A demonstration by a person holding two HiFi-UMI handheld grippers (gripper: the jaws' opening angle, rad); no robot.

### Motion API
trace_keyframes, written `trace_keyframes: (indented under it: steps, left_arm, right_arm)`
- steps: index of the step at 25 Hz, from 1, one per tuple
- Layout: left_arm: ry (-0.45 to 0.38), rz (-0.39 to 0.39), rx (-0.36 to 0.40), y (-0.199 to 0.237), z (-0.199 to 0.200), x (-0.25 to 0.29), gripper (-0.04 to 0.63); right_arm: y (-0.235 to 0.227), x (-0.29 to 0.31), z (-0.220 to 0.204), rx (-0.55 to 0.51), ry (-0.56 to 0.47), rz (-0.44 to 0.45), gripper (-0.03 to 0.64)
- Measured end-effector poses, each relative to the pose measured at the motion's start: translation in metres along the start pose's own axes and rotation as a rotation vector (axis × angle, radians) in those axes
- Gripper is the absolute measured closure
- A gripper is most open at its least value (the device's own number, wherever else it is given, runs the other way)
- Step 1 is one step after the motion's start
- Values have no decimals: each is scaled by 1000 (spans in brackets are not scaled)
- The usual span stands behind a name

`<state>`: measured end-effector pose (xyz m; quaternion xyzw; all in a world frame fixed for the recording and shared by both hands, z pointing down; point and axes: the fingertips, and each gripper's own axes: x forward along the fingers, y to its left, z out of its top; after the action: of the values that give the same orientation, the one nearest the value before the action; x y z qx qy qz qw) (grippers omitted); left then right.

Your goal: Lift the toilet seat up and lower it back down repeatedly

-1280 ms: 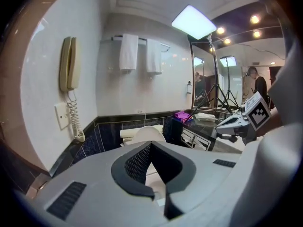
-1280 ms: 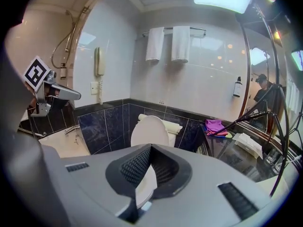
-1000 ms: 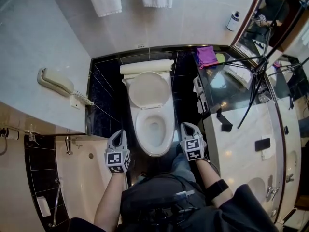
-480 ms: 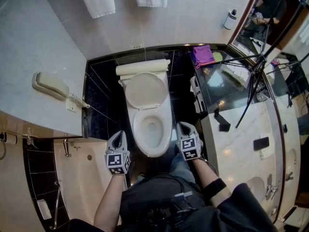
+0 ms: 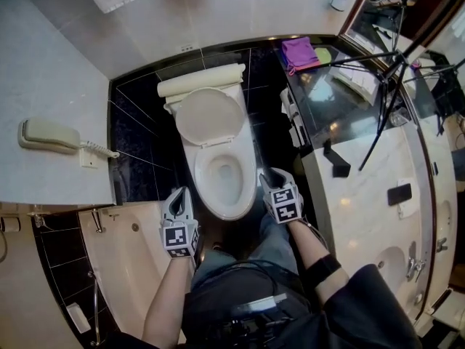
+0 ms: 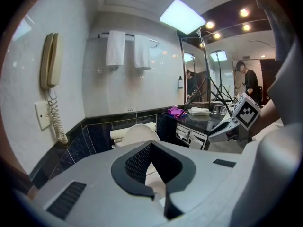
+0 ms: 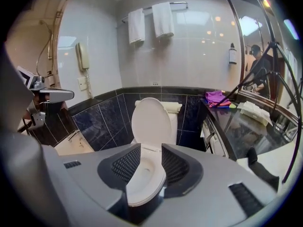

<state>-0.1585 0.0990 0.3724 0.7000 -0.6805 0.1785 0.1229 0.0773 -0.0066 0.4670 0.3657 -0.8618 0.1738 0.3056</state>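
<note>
The marble counter runs along the outer side of the right gripper, and the bathtub lies on the outer side of the left gripper. The white toilet stands between the two sets of fingers and ahead of them. Its lid is upright against the tank, well beyond the fingertips. The toilet seat seems to lie flat on the bowl, its front just beside the right fingers. The right gripper's jaws have just been opening. They stand apart and released, and the seat's front shows through the gap with no pad pressing on it. The left gripper's fingers are clenched together at the tips, holding nothing. A wall phone hangs far left of the left fingers, and a purple cloth lies far ahead of the right ones.
</note>
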Motion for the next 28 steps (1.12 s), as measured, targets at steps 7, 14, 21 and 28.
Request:
trace_keyframes:
  steps: [7,14,21,28]
  left_arm:
    - [42,-23,33,-20,-59,34,595]
    - [77,28,17,-7,-147,71,595]
    - [99,33,6,-13,-201,99,595]
    - [98,28,45,-18,-245,115,595]
  right_arm:
    - [-11,60,-90,54,122,0,411]
    - [-14,137,-180,137,210,12,402]
    - [-9,190,-265,193,273,29,402]
    - [-1,228,-340,316,329,54,402]
